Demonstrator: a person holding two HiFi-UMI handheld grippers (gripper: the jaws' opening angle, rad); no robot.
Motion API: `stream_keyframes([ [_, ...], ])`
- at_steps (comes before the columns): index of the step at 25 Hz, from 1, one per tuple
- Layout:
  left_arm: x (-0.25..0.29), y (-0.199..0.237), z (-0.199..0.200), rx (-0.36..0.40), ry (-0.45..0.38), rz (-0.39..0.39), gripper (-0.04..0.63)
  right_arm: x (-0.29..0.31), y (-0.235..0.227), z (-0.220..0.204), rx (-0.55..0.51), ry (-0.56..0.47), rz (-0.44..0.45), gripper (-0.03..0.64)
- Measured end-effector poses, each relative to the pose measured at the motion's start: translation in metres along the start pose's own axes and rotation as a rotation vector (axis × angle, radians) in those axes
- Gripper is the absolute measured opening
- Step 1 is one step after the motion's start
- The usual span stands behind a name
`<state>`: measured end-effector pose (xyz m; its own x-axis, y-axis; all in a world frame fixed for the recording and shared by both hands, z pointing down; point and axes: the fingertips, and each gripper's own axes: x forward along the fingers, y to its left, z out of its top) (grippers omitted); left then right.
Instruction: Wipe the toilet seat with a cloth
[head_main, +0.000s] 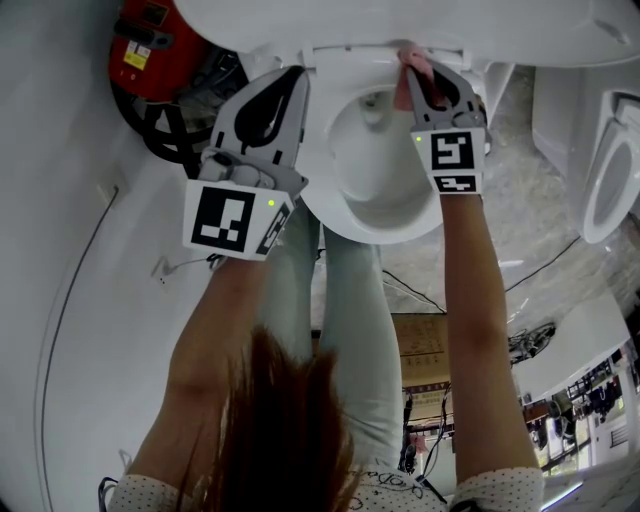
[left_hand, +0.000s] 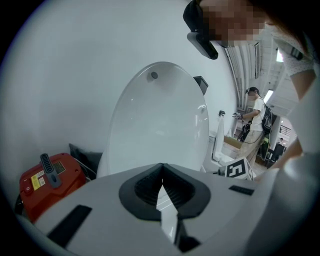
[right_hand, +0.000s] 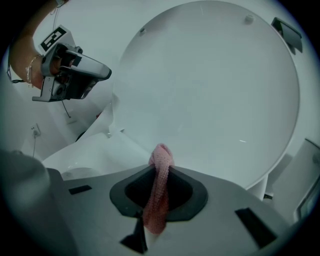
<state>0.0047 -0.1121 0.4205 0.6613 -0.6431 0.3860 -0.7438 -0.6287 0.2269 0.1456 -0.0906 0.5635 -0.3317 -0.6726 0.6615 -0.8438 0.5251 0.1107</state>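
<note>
- My right claw (right_hand: 159, 172) is clenched on the pink cloth (right_hand: 158, 200), with the toilet seat (head_main: 400, 228) just beneath it.
- Left claw (left_hand: 161, 172) is closed and empty.
- I judge the cloth soft, light and floppy; grip it at the bunched middle.

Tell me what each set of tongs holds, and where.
Right tongs: shut on the pink cloth, pinched along its bunched length, one end poking past the tips. Left tongs: shut, nothing between them.
</note>
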Motion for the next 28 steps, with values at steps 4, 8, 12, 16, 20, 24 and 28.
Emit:
stream_keyframes([
  [4,0.002,-0.004,0.0,0.001,0.002,0.001,0.005,-0.003,-0.007,-0.005,0.005,0.004,-0.008,0.057],
  [8,0.003,-0.007,0.002,0.003,0.002,0.004,0.005,-0.006,-0.016,-0.01,0.011,0.012,-0.015,0.057],
  [12,0.002,-0.01,0.002,0.004,-0.003,0.01,0.005,-0.011,-0.026,-0.018,0.028,0.018,-0.033,0.057],
  [16,-0.003,-0.013,0.002,-0.005,-0.009,0.019,0.005,-0.019,-0.04,-0.028,0.077,0.03,-0.064,0.057],
  [20,-0.009,-0.013,0.001,-0.008,-0.009,0.031,0.005,-0.023,-0.049,-0.036,0.115,0.042,-0.09,0.057],
  [24,-0.013,-0.015,-0.002,-0.015,-0.007,0.037,0.005,-0.026,-0.054,-0.041,0.164,0.04,-0.119,0.057],
  [28,-0.016,-0.016,-0.004,-0.015,-0.007,0.04,0.005,-0.027,-0.055,-0.044,0.19,0.039,-0.149,0.058],
])
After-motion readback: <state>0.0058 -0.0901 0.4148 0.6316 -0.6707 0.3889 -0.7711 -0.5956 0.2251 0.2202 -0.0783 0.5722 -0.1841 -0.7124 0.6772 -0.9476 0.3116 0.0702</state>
